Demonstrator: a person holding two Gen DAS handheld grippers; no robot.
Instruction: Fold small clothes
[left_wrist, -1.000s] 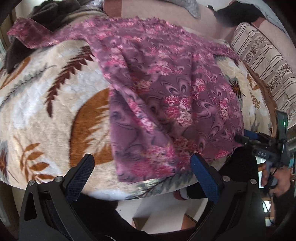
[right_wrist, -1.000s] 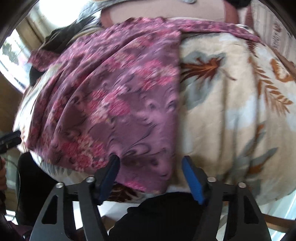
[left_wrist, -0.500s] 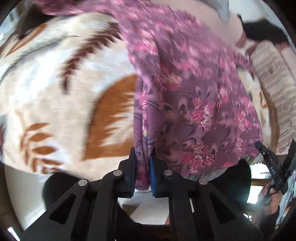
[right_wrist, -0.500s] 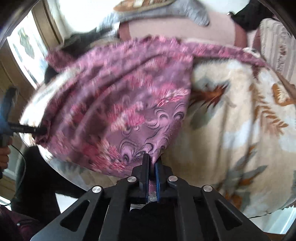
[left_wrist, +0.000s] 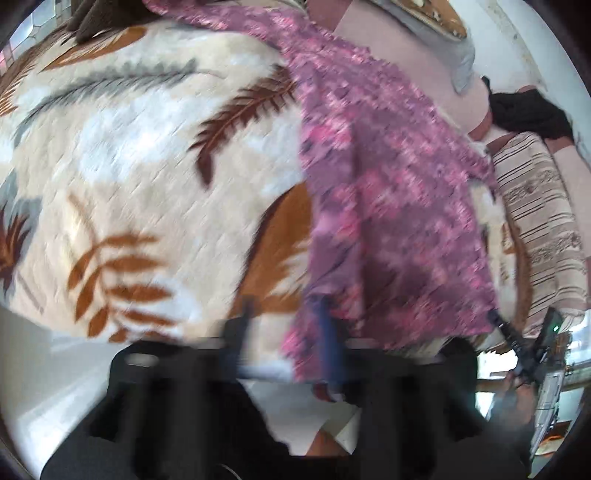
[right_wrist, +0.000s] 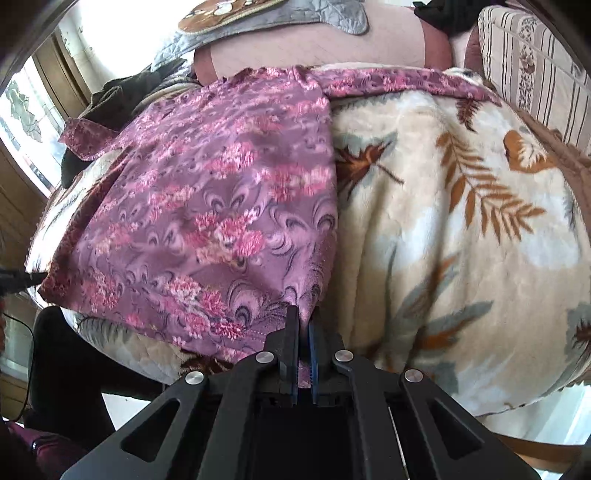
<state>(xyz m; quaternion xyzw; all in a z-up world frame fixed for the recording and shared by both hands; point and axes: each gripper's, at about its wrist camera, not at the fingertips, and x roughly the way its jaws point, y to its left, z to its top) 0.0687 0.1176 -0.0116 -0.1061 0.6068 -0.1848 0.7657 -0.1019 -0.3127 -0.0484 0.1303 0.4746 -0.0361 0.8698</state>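
Observation:
A purple and pink flowered garment (left_wrist: 388, 221) lies spread on a cream leaf-patterned blanket (left_wrist: 129, 166). The left wrist view is blurred. My left gripper (left_wrist: 288, 332) is at the garment's lower left corner with its jaws opening. The cloth's corner hangs between them against the blue right pad (left_wrist: 330, 343). My right gripper (right_wrist: 303, 325) is shut on the lower hem of the garment (right_wrist: 221, 206), at its right corner. The right gripper (left_wrist: 517, 343) also shows at the far right of the left wrist view.
The blanket (right_wrist: 461, 240) covers a bed whose near edge drops to a pale floor (left_wrist: 55, 369). A striped cushion (right_wrist: 535, 55) lies at the right, a pink pillow (right_wrist: 314, 44) at the back, and dark clothes (right_wrist: 114, 99) at the back left.
A second ago both grippers stood open around the hem, then both shut on it. Since then the left jaws have parted and the hand has slid left; the right stays shut.

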